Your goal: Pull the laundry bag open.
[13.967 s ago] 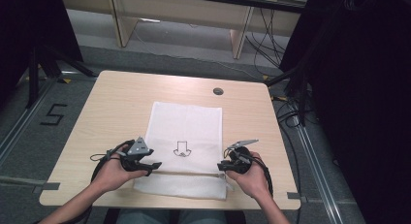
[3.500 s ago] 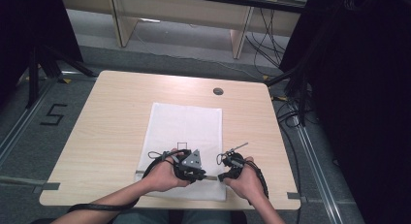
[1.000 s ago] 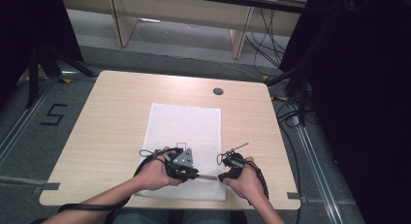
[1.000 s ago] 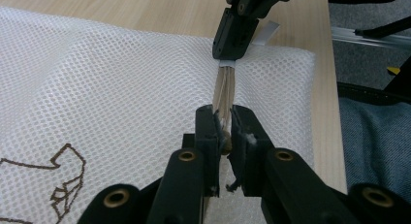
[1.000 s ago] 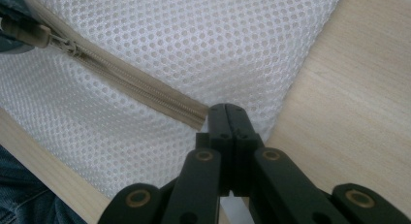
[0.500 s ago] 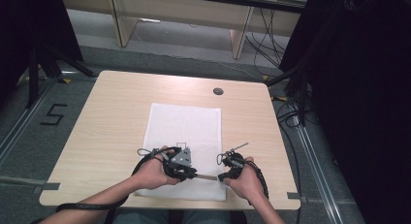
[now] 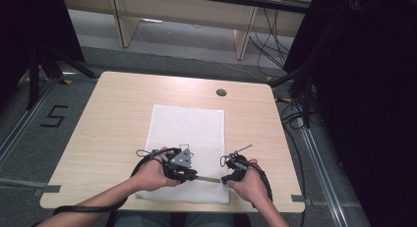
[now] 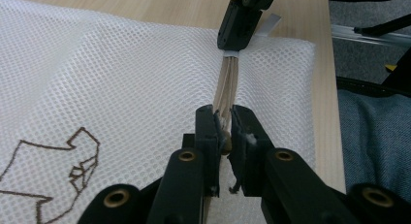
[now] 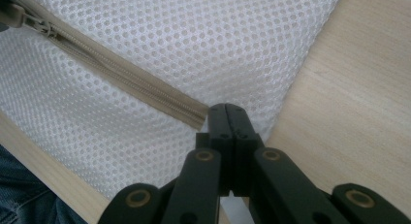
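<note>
Mesh laundry bag is my landmark: in the high view I see it lying flat on the wooden table, white, running from the table's middle to the near edge. My left gripper sits over the bag's near part, just left of its centre line. My right gripper sits at the bag's near right corner. A beige zipper runs taut between the two grippers, parallel to the bag's near edge. A round grommet lies in the table beyond the bag's far right corner.

In the left gripper view, I see my own jaws pressed together on the zipper slider, pinching it above the mesh. The zipper tape runs straight ahead from the slider across the bag to the right gripper, which clamps its far end near the bag's edge. A brown line drawing is printed on the bag to the left of the slider.

In the right gripper view, I see my own jaws pressed fully together at the zipper's end, close to the bag's corner where mesh meets bare table. The zipper runs away diagonally across the bag toward the slider at the upper left.
</note>
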Tool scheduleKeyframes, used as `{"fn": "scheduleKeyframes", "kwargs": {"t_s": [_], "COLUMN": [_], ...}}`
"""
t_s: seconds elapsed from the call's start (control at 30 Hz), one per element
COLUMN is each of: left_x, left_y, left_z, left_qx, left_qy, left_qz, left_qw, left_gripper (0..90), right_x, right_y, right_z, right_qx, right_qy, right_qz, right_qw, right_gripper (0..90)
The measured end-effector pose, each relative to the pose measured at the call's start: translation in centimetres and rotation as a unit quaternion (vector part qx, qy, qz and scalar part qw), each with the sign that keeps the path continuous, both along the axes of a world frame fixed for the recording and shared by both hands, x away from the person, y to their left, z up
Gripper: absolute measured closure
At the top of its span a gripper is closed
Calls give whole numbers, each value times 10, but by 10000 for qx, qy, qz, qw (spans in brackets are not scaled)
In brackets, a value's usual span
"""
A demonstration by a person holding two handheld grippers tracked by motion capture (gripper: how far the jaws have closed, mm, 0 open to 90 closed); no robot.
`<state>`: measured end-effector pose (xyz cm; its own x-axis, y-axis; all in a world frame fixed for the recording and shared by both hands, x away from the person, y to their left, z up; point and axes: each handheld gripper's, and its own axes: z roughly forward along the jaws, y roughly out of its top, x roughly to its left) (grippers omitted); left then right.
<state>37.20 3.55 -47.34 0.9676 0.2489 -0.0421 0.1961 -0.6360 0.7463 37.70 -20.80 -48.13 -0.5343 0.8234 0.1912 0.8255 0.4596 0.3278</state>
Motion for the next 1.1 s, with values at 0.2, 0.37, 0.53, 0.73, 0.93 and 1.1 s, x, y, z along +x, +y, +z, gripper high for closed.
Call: {"fn": "scheduleKeyframes", "kwargs": {"t_s": [0.2, 0.37, 0.53, 0.73, 0.93, 1.1], "left_x": [2, 1, 1, -1, 1, 0], "left_y": [3, 5, 5, 9, 11, 11], "left_z": [0, 1, 1, 2, 2, 1], "left_qx": [-6, -33, -16, -39, 4, -23], "left_qy": [-35, -7, -70, -8, -83, -10], "left_qz": [-43, -3, -95, -2, -77, -28], "left_qw": [10000, 10000, 9999, 10000, 9999, 10000], "left_gripper": [819, 818, 819, 819, 819, 819], "right_x": [0, 0, 0, 0, 0, 0], "right_y": [0, 0, 0, 0, 0, 0], "right_z": [0, 0, 0, -1, 0, 0], "right_qx": [31, 11, 11, 52, 5, 10], "right_qy": [-19, 10, 7, -32, -1, -4], "right_qz": [40, 1, 9, -9, 4, 15], "right_qw": [10000, 10000, 10000, 10000, 10000, 10000], "right_gripper": [900, 900, 900, 900, 900, 900]}}
